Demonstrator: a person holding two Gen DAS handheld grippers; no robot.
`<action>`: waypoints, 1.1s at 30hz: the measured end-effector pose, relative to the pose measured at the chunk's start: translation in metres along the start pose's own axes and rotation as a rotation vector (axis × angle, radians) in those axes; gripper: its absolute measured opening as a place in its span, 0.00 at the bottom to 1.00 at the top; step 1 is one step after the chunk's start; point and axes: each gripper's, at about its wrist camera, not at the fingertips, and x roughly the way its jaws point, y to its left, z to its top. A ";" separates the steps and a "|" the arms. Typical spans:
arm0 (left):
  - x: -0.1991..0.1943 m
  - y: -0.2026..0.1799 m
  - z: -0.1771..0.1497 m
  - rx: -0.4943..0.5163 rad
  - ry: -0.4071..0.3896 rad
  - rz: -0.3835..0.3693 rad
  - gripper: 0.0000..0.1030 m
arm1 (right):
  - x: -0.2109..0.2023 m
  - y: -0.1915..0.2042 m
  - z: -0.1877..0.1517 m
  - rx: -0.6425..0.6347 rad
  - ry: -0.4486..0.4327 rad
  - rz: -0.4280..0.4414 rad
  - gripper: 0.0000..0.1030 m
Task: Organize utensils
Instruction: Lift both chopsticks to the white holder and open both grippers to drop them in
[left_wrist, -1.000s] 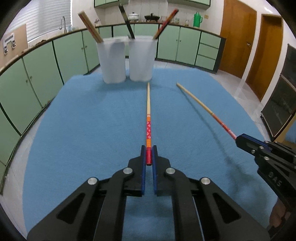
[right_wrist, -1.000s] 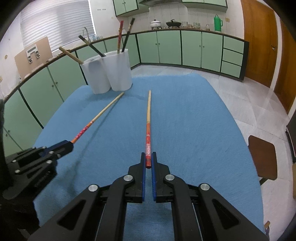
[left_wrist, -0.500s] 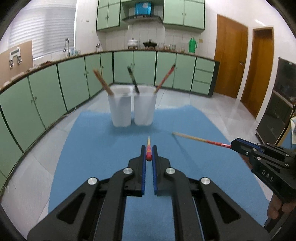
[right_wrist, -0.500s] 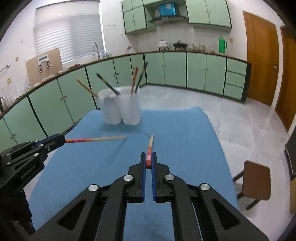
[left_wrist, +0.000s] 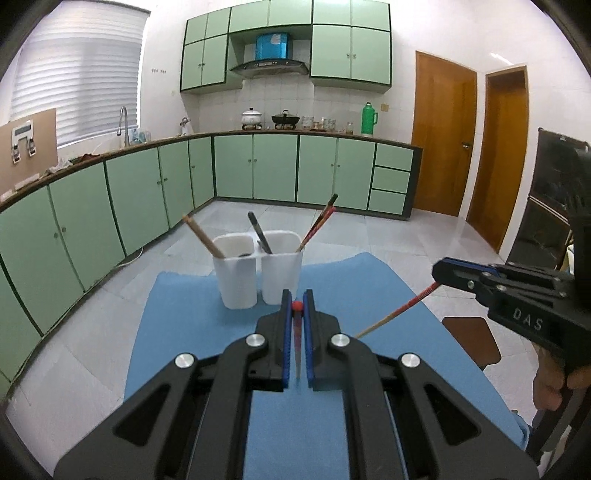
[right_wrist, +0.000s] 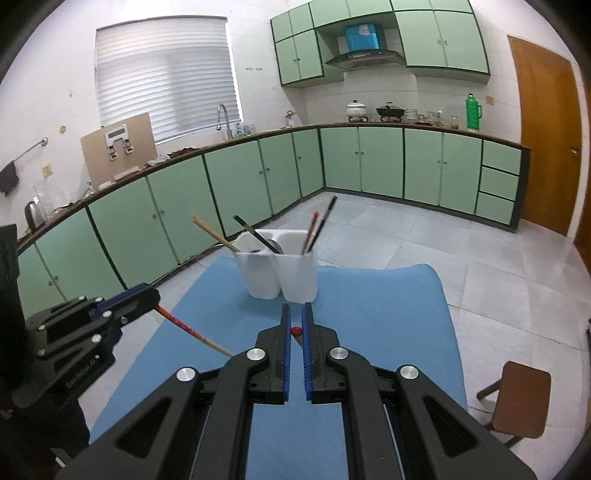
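Note:
Two joined white cups (left_wrist: 258, 273) (right_wrist: 280, 275) stand at the far end of the blue cloth (left_wrist: 192, 325) (right_wrist: 388, 321), with several chopsticks leaning in them. My left gripper (left_wrist: 297, 295) is shut on the red end of a patterned chopstick (left_wrist: 297, 305), whose shaft hangs down between the jaws. It also shows at the left of the right wrist view (right_wrist: 149, 295), its chopstick (right_wrist: 192, 330) slanting down. My right gripper (right_wrist: 295, 310) is shut on a second chopstick (right_wrist: 295, 330). From the left wrist view, the right gripper (left_wrist: 439, 271) is at the right, its chopstick (left_wrist: 397, 312) pointing down-left.
A brown wooden stool (right_wrist: 517, 395) (left_wrist: 471, 339) stands on the tiled floor right of the table. Green cabinets (left_wrist: 258, 166) line the far wall and the left side. A hand (left_wrist: 554, 387) grips the right tool's handle.
Both grippers have risen well above the cloth, lifting their chopsticks off it. The chopsticks lay flat pointing at the cups before; now their free ends hang downward.

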 end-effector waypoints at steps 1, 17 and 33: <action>0.000 0.000 0.002 0.001 -0.002 -0.003 0.05 | 0.000 0.001 0.003 -0.002 -0.001 0.005 0.05; -0.013 0.008 0.032 0.017 -0.076 -0.006 0.05 | 0.001 0.013 0.046 -0.038 -0.029 0.087 0.05; -0.021 0.033 0.101 0.037 -0.219 0.065 0.05 | 0.005 0.028 0.119 -0.107 -0.138 0.107 0.05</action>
